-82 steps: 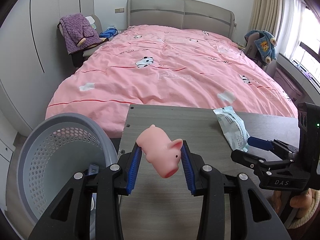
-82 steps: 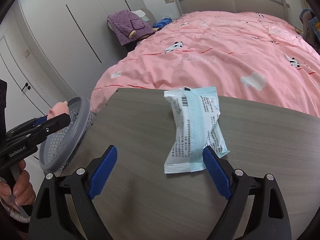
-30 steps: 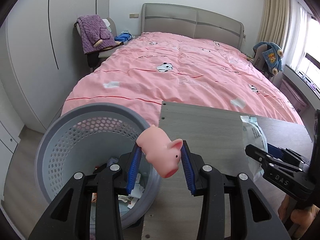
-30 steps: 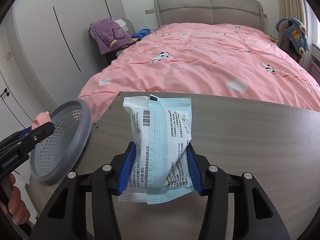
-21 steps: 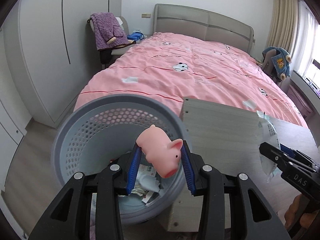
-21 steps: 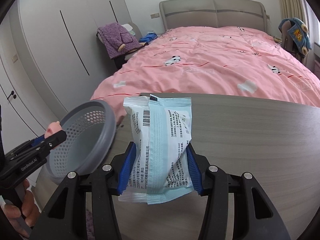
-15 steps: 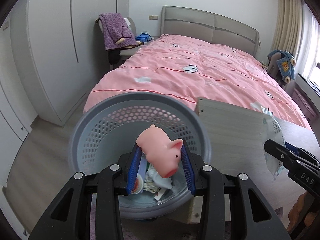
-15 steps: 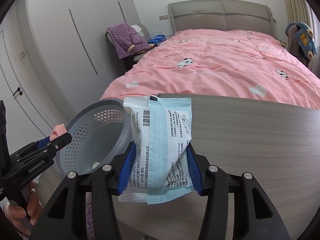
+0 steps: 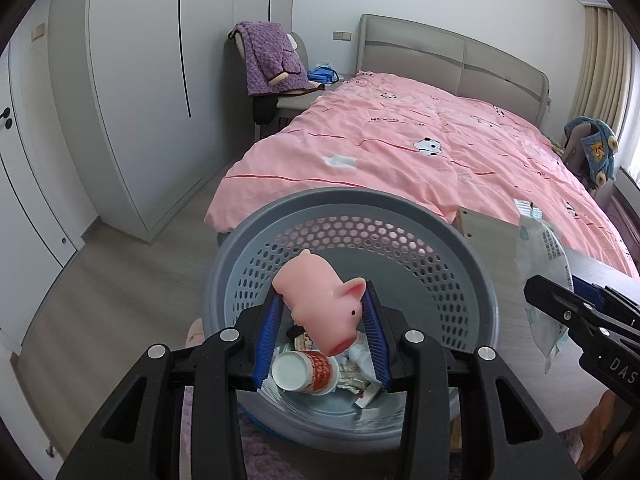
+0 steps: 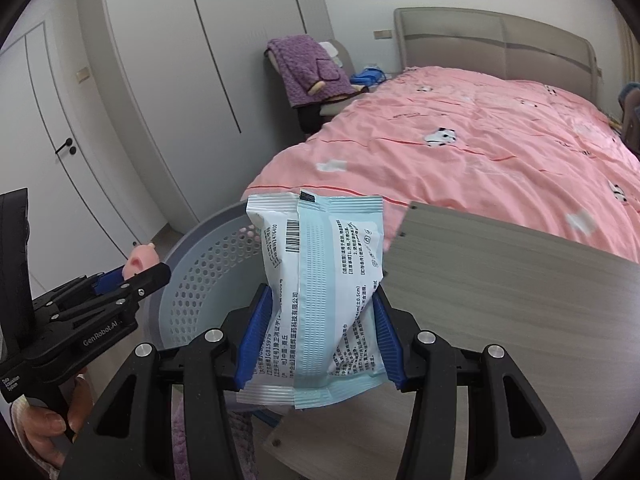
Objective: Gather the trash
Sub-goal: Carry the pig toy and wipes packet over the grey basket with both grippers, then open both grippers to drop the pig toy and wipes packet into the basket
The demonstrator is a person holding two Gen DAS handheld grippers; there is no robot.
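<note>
1. Pink pig toy point(image 9: 322, 306) is clamped between the blue pads point(image 9: 269, 338) of the left hand-held gripper point(image 9: 323, 340), snout toward the camera, body tilted away. It hangs over the open mouth of the grey perforated basket point(image 9: 476, 276).
2. Basket already has trash at the bottom: a paper cup point(image 9: 304, 370) on its side, crumpled wrappers point(image 9: 354, 374) just beside it.
3. Light-blue and white sealed packet point(image 10: 320, 292) is clamped upright in the right hand-held gripper point(image 10: 318, 340), barcode on its upper left, printed text facing the camera. Pads press both side edges.
4. In the right wrist view the packet sits at the basket's right rim, over the near-left corner of the bench point(image 10: 500, 280). Cannot tell whether it is fully over the basket opening.
5. Left gripper shows at far left of the right wrist view, pig's head poking above its tip; a hand point(image 10: 44, 420) grips its handle low left.
6. Right gripper shows at the right edge of the left wrist view, packet in its jaws, right of the basket rim.
7. Basket stands on the floor at the left end of the wood-grain bench.
8. Beyond: bed with pink panda-print duvet point(image 9: 440, 160), grey headboard point(image 9: 452, 60).
9. Far left: chair draped with a purple garment point(image 9: 270, 58), white wardrobe doors point(image 9: 140, 100).
</note>
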